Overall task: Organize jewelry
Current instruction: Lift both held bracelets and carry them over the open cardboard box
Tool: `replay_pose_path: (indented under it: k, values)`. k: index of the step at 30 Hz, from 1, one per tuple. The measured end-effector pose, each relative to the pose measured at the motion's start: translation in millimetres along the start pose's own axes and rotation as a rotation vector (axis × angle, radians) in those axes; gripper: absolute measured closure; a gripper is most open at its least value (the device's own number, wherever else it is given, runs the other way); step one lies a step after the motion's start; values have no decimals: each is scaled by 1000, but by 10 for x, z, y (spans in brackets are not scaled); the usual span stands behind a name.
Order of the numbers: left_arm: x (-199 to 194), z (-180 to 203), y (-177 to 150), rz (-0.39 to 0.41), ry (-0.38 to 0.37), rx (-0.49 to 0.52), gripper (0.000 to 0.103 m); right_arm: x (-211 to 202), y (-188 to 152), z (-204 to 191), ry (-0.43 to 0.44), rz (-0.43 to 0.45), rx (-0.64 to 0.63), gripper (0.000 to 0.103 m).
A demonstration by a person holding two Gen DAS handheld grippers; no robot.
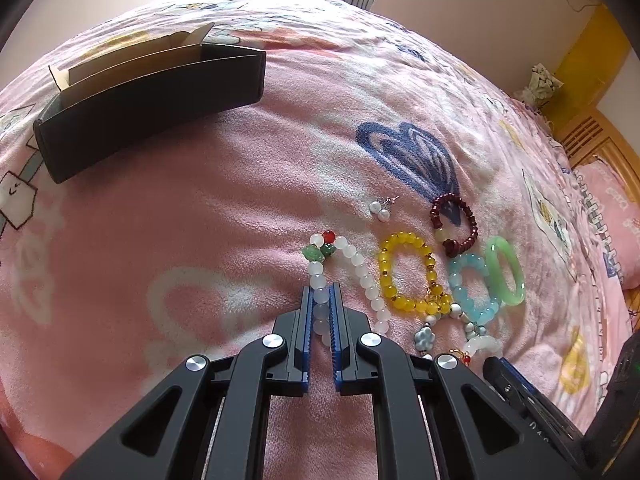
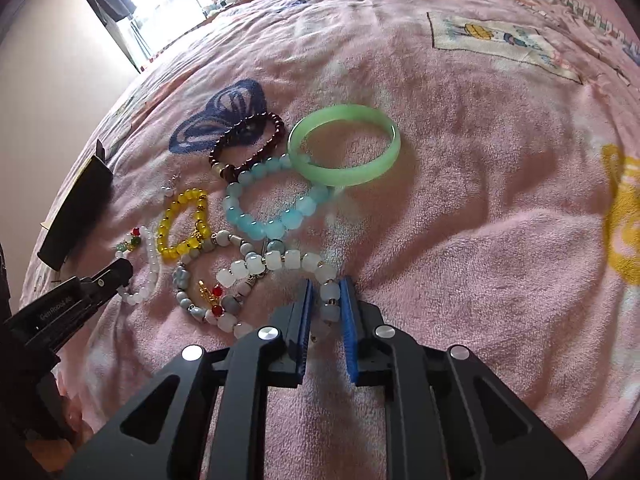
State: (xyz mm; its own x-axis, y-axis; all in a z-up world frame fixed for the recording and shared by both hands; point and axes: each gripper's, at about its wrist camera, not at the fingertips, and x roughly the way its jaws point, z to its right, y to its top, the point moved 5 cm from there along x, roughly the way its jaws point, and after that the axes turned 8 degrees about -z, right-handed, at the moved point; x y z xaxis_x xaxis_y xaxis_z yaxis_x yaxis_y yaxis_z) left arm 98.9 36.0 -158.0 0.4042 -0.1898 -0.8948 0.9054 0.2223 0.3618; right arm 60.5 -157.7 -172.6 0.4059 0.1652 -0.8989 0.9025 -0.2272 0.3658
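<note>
Your left tool (image 1: 321, 292) is closed down on the white bead bracelet (image 1: 360, 268), its blue pads pinching a run of beads on the near left side of the loop; the bracelet's red and green beads lie at the far end, on the pink blanket (image 1: 200, 220) that covers the bed. Your right tool (image 2: 328, 292) has its jaws narrowed around the pale square-bead bracelet (image 2: 280, 264), with one bead sitting between the pads; the pads look close to the bead on both sides, but you cannot tell whether they are actually gripping it.

The black box (image 1: 152, 96) lies well apart from the jewelry, at the far left of the blanket in the left wrist view, with its brown cardboard inner tray (image 1: 132, 56) showing above the rim. From this angle you cannot see what, if anything, is inside. In the right wrist view only one end of the box shows, at the left edge.

The rest of the jewelry lies loose on the blanket, all outside the box: the yellow bead bracelet (image 2: 182, 220) just beside the white one, the light blue bead bracelet (image 2: 276, 200) touching the green bangle (image 2: 344, 144), the dark red bead bracelet (image 2: 248, 144) behind them over a blue butterfly print (image 2: 224, 116), and a grey-blue bead bracelet (image 2: 188, 276) with a red and gold charm near your right tool. A pair of pearl earrings (image 1: 380, 210) sits beyond the yellow bracelet.
</note>
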Motion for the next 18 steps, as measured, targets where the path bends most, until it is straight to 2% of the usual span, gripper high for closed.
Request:
replay_pose_path:
  k: [11,18]
  values:
    - [-215,14,68,66,-11,-2,94,-488,52,-69,137,118,19,92]
    - [-363,50,92,114,-17,5,94,-812,54,-201,165,197,-27,92]
